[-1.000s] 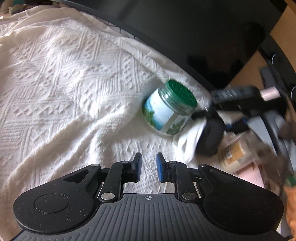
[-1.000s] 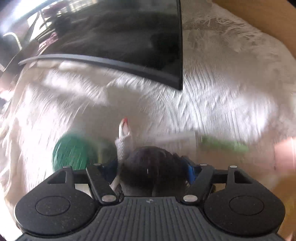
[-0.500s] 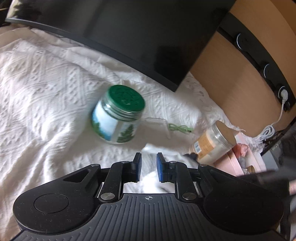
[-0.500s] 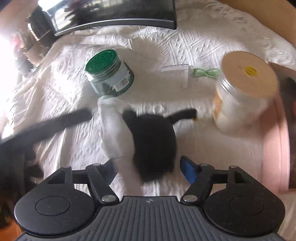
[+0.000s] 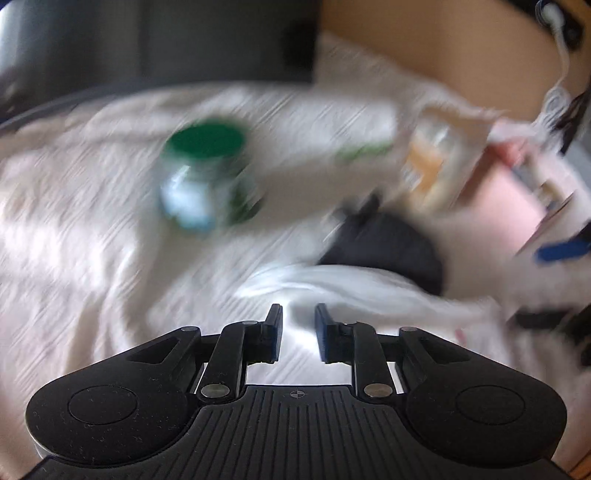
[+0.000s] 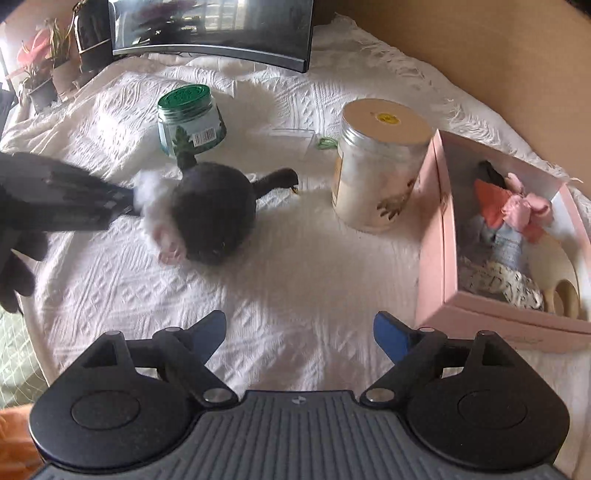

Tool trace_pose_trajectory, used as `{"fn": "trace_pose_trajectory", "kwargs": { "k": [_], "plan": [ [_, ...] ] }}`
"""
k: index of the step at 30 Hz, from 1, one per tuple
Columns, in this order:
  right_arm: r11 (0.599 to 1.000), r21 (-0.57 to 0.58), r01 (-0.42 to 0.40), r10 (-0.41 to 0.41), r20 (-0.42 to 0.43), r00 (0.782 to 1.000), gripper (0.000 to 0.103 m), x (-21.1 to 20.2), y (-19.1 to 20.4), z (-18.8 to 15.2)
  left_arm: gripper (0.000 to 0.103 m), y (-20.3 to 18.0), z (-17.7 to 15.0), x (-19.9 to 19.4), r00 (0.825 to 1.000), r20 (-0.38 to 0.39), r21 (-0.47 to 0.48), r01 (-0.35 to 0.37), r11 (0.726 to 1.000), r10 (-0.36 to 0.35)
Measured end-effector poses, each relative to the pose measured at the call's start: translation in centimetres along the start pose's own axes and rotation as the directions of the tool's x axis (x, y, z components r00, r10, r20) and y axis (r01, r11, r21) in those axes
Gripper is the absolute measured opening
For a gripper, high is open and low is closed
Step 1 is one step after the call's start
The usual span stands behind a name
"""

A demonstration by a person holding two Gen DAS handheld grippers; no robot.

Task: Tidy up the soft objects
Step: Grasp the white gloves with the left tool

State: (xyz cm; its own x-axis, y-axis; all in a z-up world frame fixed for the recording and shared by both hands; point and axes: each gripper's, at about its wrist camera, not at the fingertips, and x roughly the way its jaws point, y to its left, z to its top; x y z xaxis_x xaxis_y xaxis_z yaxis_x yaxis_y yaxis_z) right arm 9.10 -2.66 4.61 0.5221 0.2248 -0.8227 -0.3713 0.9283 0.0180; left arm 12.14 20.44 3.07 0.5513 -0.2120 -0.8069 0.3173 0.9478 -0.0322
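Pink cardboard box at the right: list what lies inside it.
The pink cardboard box holds a soft doll in orange, pink and blue cloth, a black-and-white patterned fabric piece and a wooden ring. Whatever lies beneath them is covered.

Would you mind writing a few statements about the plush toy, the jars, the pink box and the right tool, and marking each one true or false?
1. The right tool holds the plush toy. False: its jaws stand wide open and empty above the bedspread, having just been opening; the black and white plush toy lies ahead of it.
2. The green-lidded jar stands upright. True.
3. The pink box is empty. False: a doll in orange and pink clothes lies inside.
4. The tan-lidded jar stands between the plush toy and the pink box. True.
5. The monitor lies flat on the bedspread. False: it stands upright at the far edge.
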Motion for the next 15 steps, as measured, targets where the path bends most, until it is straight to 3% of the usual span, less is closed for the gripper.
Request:
{"fn": "trace_pose_trajectory", "kwargs": {
  "k": [3,6,9,12,13,15],
  "plan": [
    [1.000,-0.013,0.000,0.001,0.037,0.999,0.087,-0.7,-0.1,-0.3,0.023,3.3,-1.3,-1.3,0.996,-0.012,-0.103,-0.084,0.991,0.083],
    [0.999,-0.036,-0.008,0.012,0.102,0.995,0.087,-1.3,0.4,0.3,0.023,6.2,-1.7,-3.4,0.994,0.022,-0.246,-0.095,0.965,0.103],
    [0.997,-0.066,-0.029,0.037,0.122,0.992,0.091,-0.8,1.8,1.5,0.023,7.4,-1.9,-4.9,0.997,0.074,-0.382,0.024,0.924,0.005],
    [0.995,-0.098,-0.017,0.028,0.110,0.994,0.092,0.2,3.0,1.6,0.023,6.4,-1.8,-5.3,0.983,0.153,-0.464,0.160,0.872,-0.100],
    [0.993,-0.115,-0.007,0.020,0.105,0.994,0.092,0.6,3.2,1.3,0.023,5.6,-1.7,-5.2,0.980,0.171,-0.459,0.169,0.872,-0.100],
    [0.989,-0.149,0.022,-0.007,0.099,0.995,0.092,1.2,3.5,0.6,0.024,3.0,-1.8,-4.5,0.985,0.160,-0.405,0.132,0.905,-0.072]
  ]
}}
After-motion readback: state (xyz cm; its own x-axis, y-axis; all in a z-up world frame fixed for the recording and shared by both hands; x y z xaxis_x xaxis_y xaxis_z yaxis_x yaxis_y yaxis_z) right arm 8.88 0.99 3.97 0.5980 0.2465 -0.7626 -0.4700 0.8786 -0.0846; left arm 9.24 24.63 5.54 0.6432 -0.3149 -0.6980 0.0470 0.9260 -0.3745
